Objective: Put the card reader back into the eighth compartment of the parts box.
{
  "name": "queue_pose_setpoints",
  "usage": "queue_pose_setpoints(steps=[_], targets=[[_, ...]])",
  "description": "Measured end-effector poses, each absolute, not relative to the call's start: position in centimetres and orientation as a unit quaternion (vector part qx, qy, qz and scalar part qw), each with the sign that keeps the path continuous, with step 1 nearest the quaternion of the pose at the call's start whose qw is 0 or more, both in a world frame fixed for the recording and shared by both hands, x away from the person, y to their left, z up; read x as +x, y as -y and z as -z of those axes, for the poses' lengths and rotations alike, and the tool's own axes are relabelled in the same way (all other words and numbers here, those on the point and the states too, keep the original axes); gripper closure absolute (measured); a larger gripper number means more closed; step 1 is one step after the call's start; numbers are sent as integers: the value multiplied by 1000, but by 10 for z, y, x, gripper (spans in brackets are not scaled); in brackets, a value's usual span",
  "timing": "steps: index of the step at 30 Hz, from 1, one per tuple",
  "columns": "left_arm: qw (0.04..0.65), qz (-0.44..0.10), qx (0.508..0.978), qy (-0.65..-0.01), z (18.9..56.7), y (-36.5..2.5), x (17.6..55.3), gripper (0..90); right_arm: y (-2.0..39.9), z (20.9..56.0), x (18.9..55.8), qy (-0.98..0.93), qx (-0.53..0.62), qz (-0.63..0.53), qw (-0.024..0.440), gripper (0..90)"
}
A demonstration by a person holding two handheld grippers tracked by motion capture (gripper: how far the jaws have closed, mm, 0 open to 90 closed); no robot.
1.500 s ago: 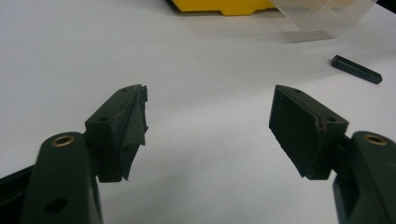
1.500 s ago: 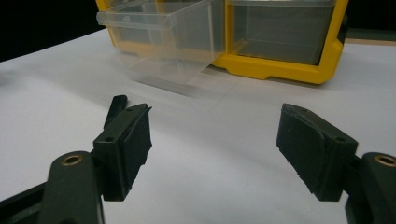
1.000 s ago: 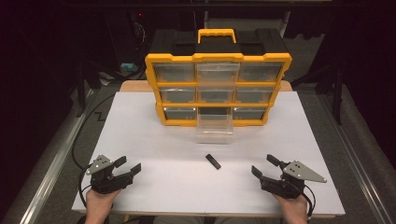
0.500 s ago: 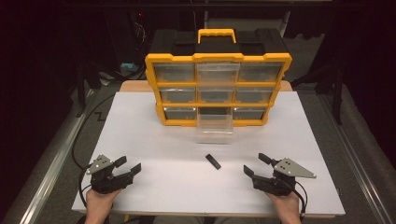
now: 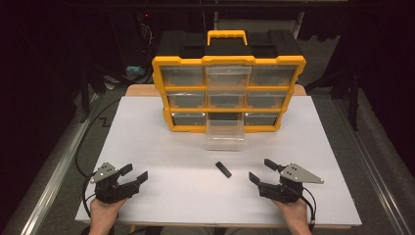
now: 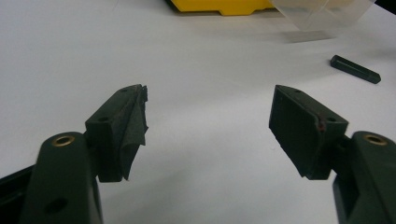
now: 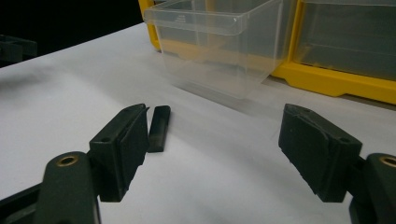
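A small black bar [image 5: 223, 169] lies flat on the white worktop [image 5: 161, 147], just in front of the clear drawer [image 5: 225, 137] that is pulled out of the bottom row of the yellow organizer box [image 5: 228, 93]. The bar rests apart from the drawer, with bare worktop between them, and is turned at a slant to the drawer's front edge.

The right tongs [image 5: 262, 171] sit low over the worktop to the right of the bar, near it but not touching it. Their jaws are spread wide and hold nothing. In the right gripper view the bar [image 7: 159, 127] lies just beyond the tip of the jaw at the left of that view, and the clear drawer [image 7: 219, 46] stands behind it, with the yellow frame of the organizer box [image 7: 336, 79] farther back.

The left tongs [image 5: 134, 175] rest well to the left of the bar, near the front edge of the worktop. Their jaws are also spread and empty. In the left gripper view the bar [image 6: 355, 69] shows far off at the upper right, with a corner of the clear drawer [image 6: 322, 14] beyond it.

A hand [image 5: 103, 209] grips the left tongs from below, and another hand [image 5: 292, 208] grips the right tongs.
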State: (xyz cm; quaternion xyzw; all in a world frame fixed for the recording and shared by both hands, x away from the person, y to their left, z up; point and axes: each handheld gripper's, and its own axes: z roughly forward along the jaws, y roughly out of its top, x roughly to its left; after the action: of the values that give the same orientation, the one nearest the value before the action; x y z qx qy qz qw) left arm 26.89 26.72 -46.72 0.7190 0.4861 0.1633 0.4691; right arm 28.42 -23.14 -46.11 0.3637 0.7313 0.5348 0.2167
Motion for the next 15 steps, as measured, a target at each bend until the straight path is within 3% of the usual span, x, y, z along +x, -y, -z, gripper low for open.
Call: queue_pose_setpoints(steps=[15], targets=[[470,-163,719,-485,467,-268,269,284,211,461,293,-743,348,-535,202,245]])
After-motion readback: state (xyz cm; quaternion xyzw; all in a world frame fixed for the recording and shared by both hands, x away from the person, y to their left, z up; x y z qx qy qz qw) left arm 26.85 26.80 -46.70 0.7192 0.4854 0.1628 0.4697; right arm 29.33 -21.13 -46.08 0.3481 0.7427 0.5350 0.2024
